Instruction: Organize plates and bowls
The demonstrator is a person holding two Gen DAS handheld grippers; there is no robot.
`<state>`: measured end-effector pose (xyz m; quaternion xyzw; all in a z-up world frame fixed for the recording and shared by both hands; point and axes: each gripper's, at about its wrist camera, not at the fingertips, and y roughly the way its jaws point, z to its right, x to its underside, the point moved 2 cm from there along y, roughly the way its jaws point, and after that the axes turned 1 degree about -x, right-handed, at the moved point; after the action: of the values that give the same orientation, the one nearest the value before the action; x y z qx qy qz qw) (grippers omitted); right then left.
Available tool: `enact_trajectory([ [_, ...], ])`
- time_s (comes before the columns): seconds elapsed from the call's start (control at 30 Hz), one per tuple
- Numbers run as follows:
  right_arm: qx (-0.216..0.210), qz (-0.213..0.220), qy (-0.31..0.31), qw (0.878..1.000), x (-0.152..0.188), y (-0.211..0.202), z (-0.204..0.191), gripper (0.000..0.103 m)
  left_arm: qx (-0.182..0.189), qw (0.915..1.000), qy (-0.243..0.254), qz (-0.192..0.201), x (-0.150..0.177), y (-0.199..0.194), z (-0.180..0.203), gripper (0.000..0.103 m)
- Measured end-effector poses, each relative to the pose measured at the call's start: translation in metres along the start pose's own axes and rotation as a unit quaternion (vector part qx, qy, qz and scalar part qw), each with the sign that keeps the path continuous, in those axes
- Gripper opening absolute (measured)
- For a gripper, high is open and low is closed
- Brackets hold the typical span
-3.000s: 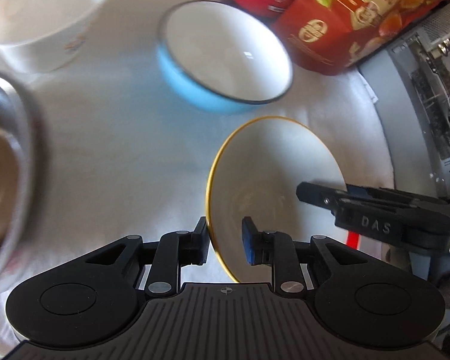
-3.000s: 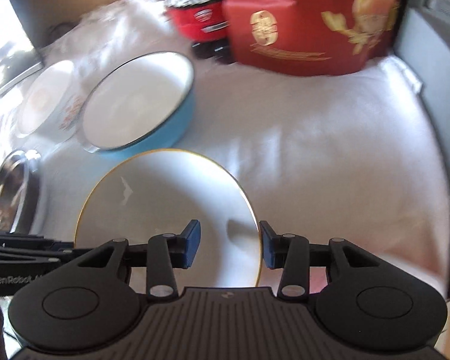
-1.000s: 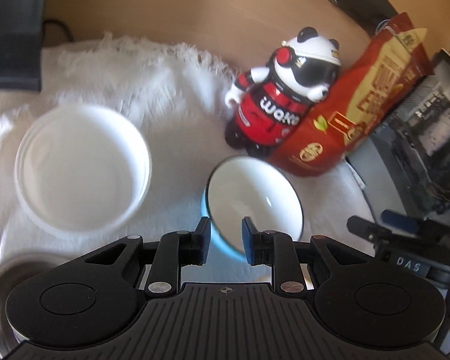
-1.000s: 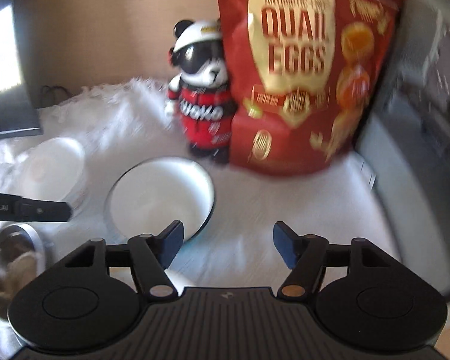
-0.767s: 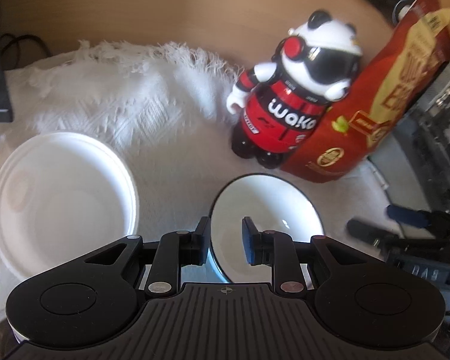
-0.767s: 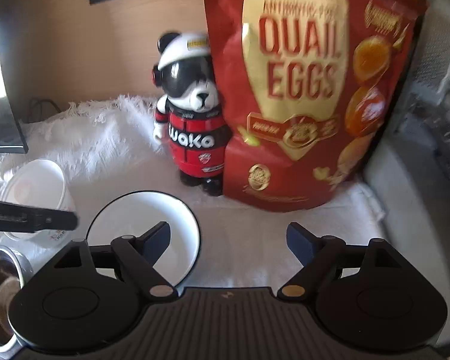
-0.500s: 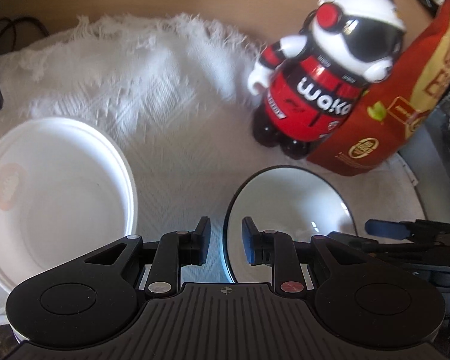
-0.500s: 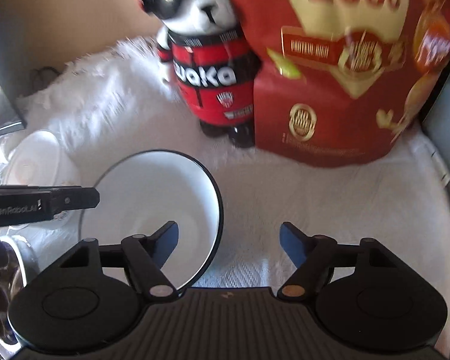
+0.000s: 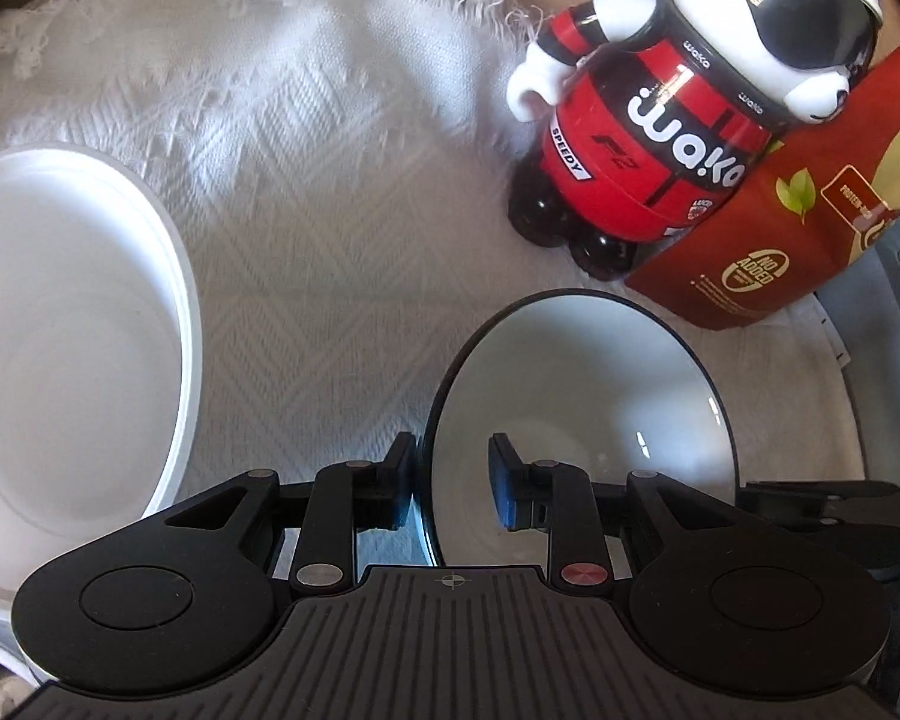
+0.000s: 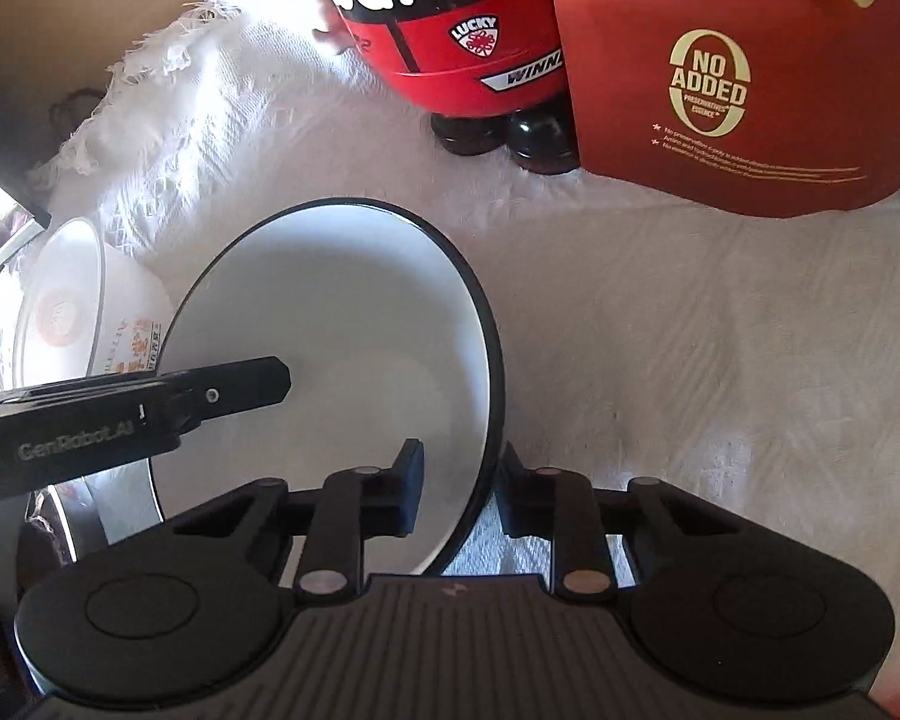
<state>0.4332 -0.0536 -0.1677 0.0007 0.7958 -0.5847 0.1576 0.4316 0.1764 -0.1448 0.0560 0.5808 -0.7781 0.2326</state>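
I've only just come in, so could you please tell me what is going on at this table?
A person is tidying bowls with two handheld grippers. Both straddle the rim of the dark-rimmed white bowl on the white cloth. The right gripper is closed on one side of the rim; the left gripper, on the opposite side, is opening. A larger white bowl sits alongside.

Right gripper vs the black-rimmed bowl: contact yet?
Touching. In the right wrist view the right gripper is shut across the black-rimmed bowl's rim, one finger inside it and the outer finger against its outside wall.
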Motion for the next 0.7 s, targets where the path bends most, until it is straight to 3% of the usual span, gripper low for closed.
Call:
enact_trajectory([
  [0.33, 0.005, 0.018, 0.013, 1.0, 0.011, -0.03, 0.009, 0.026, 0.027, 0.9985, -0.009, -0.046, 0.013, 0.002, 0.005, 0.026],
  [0.7, -0.007, -0.007, 0.047, 0.999, 0.005, -0.005, 0.022, 0.028, 0.027, 0.9984, -0.011, -0.048, 0.008, 0.017, 0.008, 0.024],
])
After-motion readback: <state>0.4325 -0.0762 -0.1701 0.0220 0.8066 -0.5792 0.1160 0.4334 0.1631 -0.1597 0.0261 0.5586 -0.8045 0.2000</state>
